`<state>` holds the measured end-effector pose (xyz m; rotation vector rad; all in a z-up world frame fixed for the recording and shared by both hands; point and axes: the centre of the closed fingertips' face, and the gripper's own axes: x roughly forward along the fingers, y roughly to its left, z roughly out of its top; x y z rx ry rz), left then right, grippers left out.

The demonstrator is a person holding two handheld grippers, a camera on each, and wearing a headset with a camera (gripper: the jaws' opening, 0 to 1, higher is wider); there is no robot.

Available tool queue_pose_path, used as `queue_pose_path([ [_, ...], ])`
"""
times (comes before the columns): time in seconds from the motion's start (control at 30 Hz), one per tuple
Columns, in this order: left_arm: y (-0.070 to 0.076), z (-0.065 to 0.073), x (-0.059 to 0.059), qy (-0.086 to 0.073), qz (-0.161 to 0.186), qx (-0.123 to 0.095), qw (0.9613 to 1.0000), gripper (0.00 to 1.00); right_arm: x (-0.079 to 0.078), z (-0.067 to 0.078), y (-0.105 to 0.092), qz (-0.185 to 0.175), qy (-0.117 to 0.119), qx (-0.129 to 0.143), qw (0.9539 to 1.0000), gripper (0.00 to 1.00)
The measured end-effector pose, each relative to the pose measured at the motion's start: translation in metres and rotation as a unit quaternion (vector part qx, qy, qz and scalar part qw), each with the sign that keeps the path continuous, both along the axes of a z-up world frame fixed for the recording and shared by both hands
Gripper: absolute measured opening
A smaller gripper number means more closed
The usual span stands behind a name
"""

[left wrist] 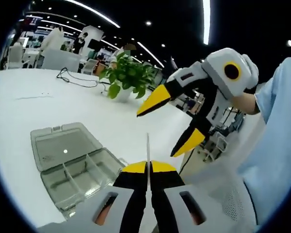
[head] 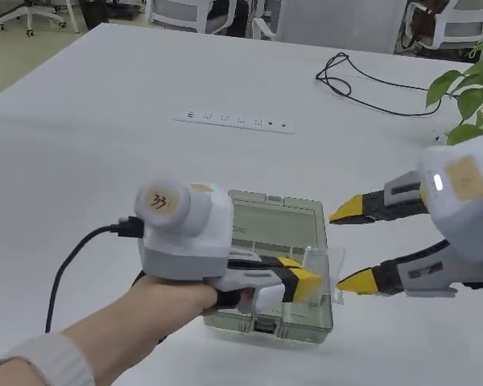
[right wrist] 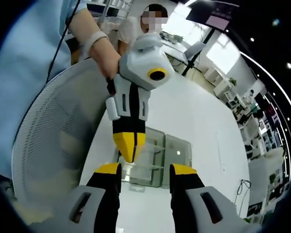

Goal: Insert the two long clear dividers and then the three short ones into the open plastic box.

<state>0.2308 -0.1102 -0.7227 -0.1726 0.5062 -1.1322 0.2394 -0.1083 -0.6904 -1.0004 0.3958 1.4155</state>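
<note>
Head view: on the white table [head: 105,161] lies the open grey-clear plastic box [head: 267,328], its lid folded back flat away from the person; the left gripper [head: 306,281], white and grey with yellow-tipped black jaws, sits over the box's near right part in a hand [head: 173,301]; its jaws are pressed together on a thin clear plastic divider [head: 324,267], which stands out past the tips above the box's right edge; the right gripper [head: 342,249] comes in from the right, its jaws spread wide, tips just beside the divider; a white power strip [head: 235,121], a looped black cable [head: 362,84] and a green leafy plant [head: 467,88] lie farther back.

Left gripper view: the jaws are closed on the divider [left wrist: 147,145], seen edge-on as a fine line rising between them; the box [left wrist: 72,167] lies lower left, clear partitions showing in its tray; the right gripper [left wrist: 156,135] hangs opposite, jaws apart; the plant [left wrist: 128,77] stands behind.

Right gripper view: this view's own jaws [right wrist: 145,167] stand apart with nothing between them; the left gripper [right wrist: 129,156] points down toward them, over the box [right wrist: 157,160]; a white mesh chair back [right wrist: 48,145] is at the left.
</note>
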Motion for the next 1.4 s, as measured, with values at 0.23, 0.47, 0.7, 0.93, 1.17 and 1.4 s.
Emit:
queue_pose_path([
  [0.23,-0.001,-0.002,-0.006,-0.070,-0.043,0.044,0.9956,0.00,-0.013,-0.007,-0.004,0.023,0.064,-0.023,0.9974,0.33],
  [0.47,-0.002,-0.006,-0.016,-0.125,-0.085,0.081,0.9852,0.00,-0.020,-0.013,0.000,0.030,0.088,-0.038,0.9949,0.21],
  [0.7,-0.001,-0.006,-0.018,-0.144,-0.097,0.090,0.9807,0.00,-0.027,-0.020,0.001,0.041,0.113,-0.054,0.9913,0.14],
  [0.93,0.000,-0.005,-0.021,-0.156,-0.109,0.098,0.9768,0.00,-0.029,-0.024,0.000,0.048,0.122,-0.064,0.9894,0.04],
  [1.17,0.000,-0.006,-0.023,-0.158,-0.110,0.098,0.9764,0.00,-0.032,-0.025,0.000,0.047,0.129,-0.070,0.9880,0.03],
  [1.4,0.001,-0.006,-0.022,-0.147,-0.102,0.095,0.9793,0.00,-0.034,-0.024,0.001,0.043,0.133,-0.076,0.9872,0.02],
])
